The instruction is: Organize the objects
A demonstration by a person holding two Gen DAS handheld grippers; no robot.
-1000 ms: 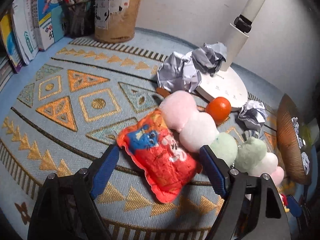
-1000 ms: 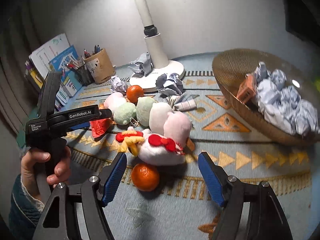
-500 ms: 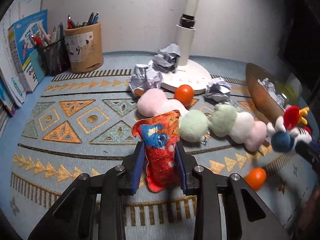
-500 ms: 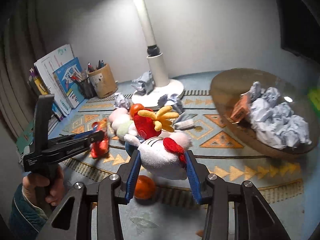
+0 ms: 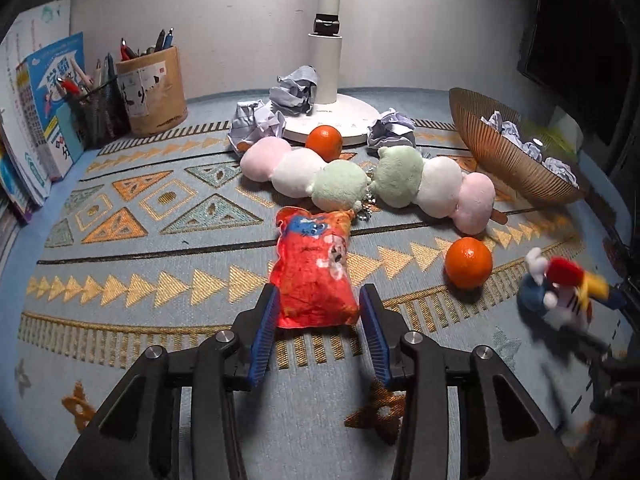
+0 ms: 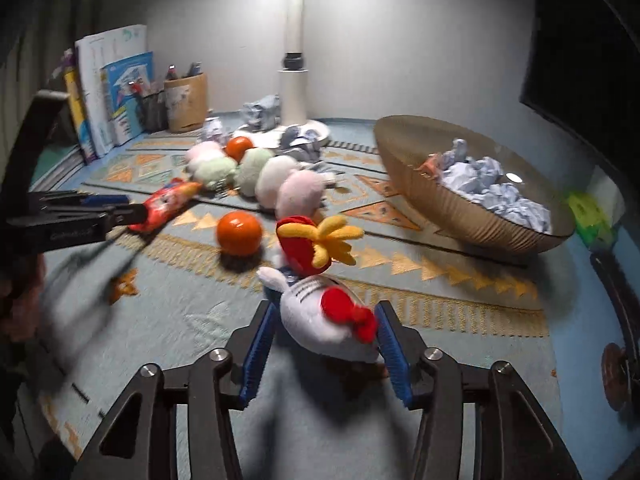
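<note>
Red crinkled plush snack bag (image 5: 314, 276) is clamped in the left gripper (image 5: 318, 320) above the patterned rug (image 5: 160, 280), while a white plush rooster toy (image 6: 326, 316) is pinched by the right gripper (image 6: 324, 344).

Both wrist views low over the rug (image 5: 168, 240), facing the lamp (image 5: 330, 60), sharing plush skewers (image 6: 256, 168), oranges

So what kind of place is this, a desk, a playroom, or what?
Most likely a home study desk. A lamp stands on a patterned mat, with a pen holder and upright books at the back. Crumpled paper lies in a basket, and soft toys are scattered about.
</note>
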